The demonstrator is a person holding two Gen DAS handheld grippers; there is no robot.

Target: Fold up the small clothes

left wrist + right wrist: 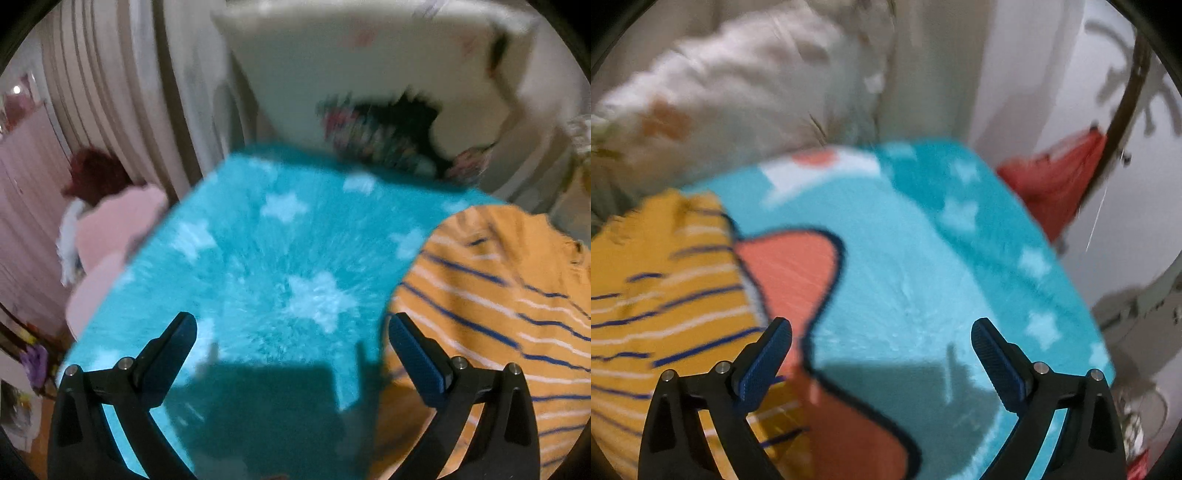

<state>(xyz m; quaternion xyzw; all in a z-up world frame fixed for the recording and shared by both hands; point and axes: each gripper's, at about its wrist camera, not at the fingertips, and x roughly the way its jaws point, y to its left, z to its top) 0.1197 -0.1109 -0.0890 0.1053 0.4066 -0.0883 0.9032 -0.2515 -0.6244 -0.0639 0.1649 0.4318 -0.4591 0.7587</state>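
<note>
Right now the yellow striped shirt (498,295) lies on the blue star blanket (258,258) between both wide-open, empty claws, left (291,325) and right (882,330); it looks soft and floppy, so pinch its edge.

Both wrist views look down close, sharing the blanket (258,240).

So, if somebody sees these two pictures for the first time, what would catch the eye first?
Most likely the turquoise star-patterned blanket, which fills the middle of both views, with a large coral shape outlined in dark on it in the right wrist view. Next, the mustard-yellow garment with blue and white stripes lying on the blanket, between the two grippers. The left gripper and the right gripper are both open and hold nothing.
</note>
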